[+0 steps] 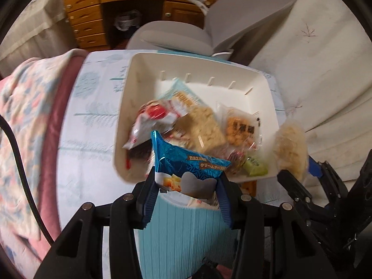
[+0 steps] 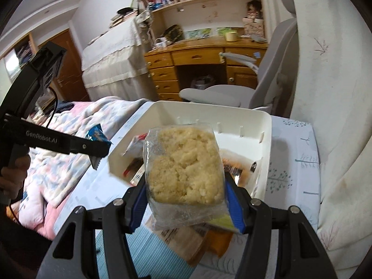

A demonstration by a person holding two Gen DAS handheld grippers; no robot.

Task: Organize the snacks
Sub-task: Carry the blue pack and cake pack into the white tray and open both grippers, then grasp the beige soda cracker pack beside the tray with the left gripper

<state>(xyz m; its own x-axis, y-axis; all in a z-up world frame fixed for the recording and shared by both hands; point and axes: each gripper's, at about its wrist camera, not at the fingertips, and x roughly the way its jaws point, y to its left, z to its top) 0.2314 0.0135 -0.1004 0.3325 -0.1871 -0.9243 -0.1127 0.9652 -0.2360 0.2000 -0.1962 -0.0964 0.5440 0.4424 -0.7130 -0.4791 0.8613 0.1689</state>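
In the left wrist view my left gripper (image 1: 187, 186) is shut on a blue foil snack packet (image 1: 186, 162), held above the near edge of a white bin (image 1: 144, 74). Several wrapped snacks lie in that bin, among them a red-and-white pack (image 1: 153, 118) and a rice-crisp bar (image 1: 202, 127). My right gripper (image 2: 186, 190) is shut on a clear bag of pale crumbly snack (image 2: 183, 165), held over the near side of the white bin (image 2: 265, 125). The left gripper (image 2: 97, 155) with its blue packet (image 2: 96, 134) shows at the left of the right wrist view.
A light blue ribbed container (image 1: 186, 237) stands just below the left gripper. A brown packet (image 2: 183, 239) and an orange one (image 2: 220, 241) lie on the tree-print tablecloth (image 2: 293, 169). Patterned bedding (image 1: 28, 116) lies left, a grey chair (image 1: 232, 23) and wooden desk (image 2: 197, 58) behind.
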